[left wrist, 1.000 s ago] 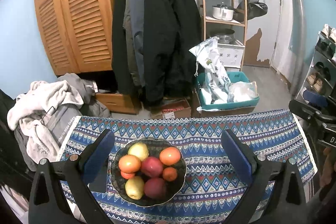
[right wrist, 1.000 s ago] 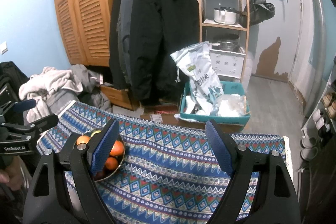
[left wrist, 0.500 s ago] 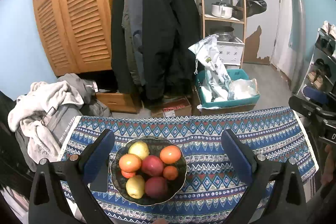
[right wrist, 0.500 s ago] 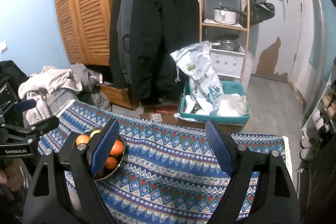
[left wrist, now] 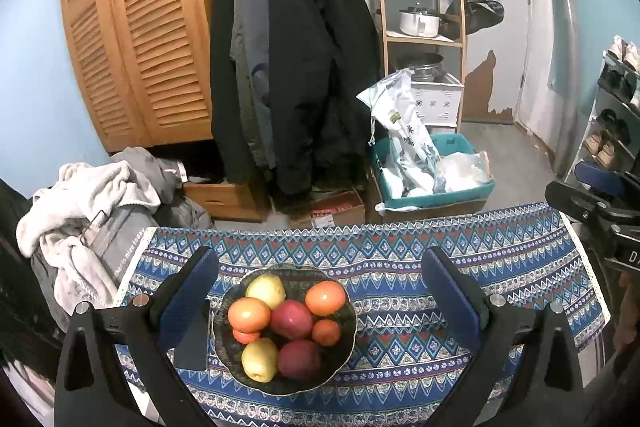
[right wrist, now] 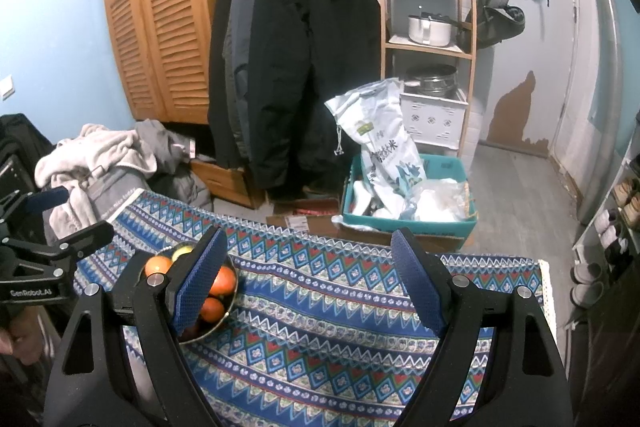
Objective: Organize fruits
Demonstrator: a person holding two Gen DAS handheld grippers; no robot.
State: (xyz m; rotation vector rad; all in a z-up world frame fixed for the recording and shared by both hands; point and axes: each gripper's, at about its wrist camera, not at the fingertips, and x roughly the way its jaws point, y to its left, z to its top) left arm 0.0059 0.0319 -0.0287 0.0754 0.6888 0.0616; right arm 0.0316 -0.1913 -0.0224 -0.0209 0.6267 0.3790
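A dark bowl (left wrist: pixel 347 343) sits on the blue patterned tablecloth (left wrist: pixel 400 259) and holds several fruits: oranges (left wrist: pixel 325 297), red apples (left wrist: pixel 291 319) and yellow pears (left wrist: pixel 266 291). My left gripper (left wrist: pixel 320 291) hangs open above the table, and the bowl shows between its blue pads without touching them. In the right wrist view the same bowl (right wrist: pixel 231 301) lies at the left, partly hidden by the left pad. My right gripper (right wrist: pixel 312 275) stands open over bare cloth, nothing between its fingers. Each gripper shows at the edge of the other's view.
Beyond the table's far edge stand a teal crate (left wrist: pixel 432 183) with bags, hanging coats (left wrist: pixel 296 75), a wooden shelf (left wrist: pixel 420 39) and a louvred wardrobe (left wrist: pixel 136 27). A pile of clothes (left wrist: pixel 88 195) lies left of the table. A shoe rack (left wrist: pixel 616 115) stands at the right.
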